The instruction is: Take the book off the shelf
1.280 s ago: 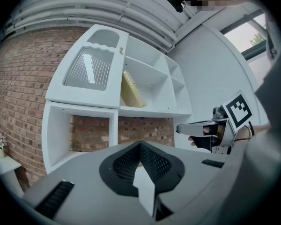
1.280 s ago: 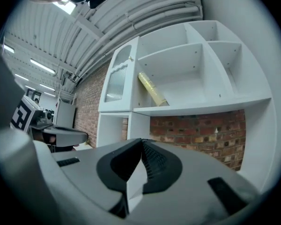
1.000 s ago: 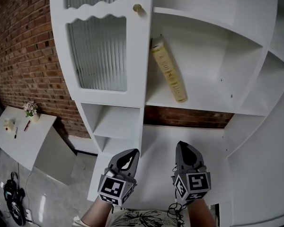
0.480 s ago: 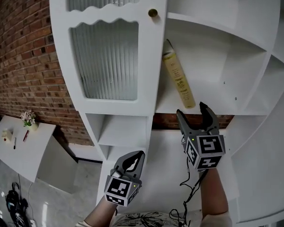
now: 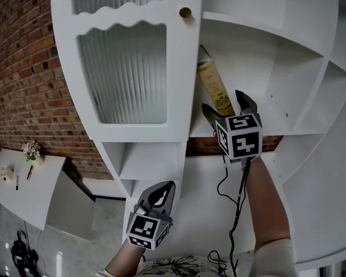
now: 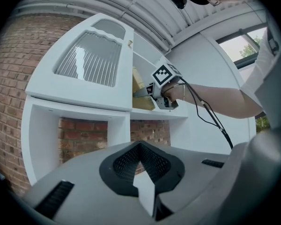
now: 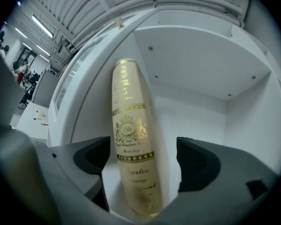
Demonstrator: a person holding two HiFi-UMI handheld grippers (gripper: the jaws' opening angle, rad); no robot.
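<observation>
The task is at its opening stage: the book [image 5: 213,85] has not left the shelf [image 5: 277,121] and stands there on its lower end, tilted so that its top leans against the left wall of the compartment, next to the cabinet door [image 5: 124,68]. The right gripper [image 5: 224,101] is raised to the book's lower half and its fingers [image 7: 196,165] are spreading apart, one on each side of the spine with a gap on both sides, so nothing is grasped yet. What seems to be left is closing on the spine, drawing the book out past the shelf edge and bringing it down. The left gripper [image 5: 163,190] hangs low and well apart from the shelf, its fingers clenched together on nothing. The book is slim and tall, with a rounded cream spine that looks glossy and carries gold bands, a crest and lettering; such a smooth spine may slip under a light pinch. The shelf is plain white board, flat and matt, and the door has ribbed glass under a wavy edge and a small brass knob [image 5: 185,12].
</observation>
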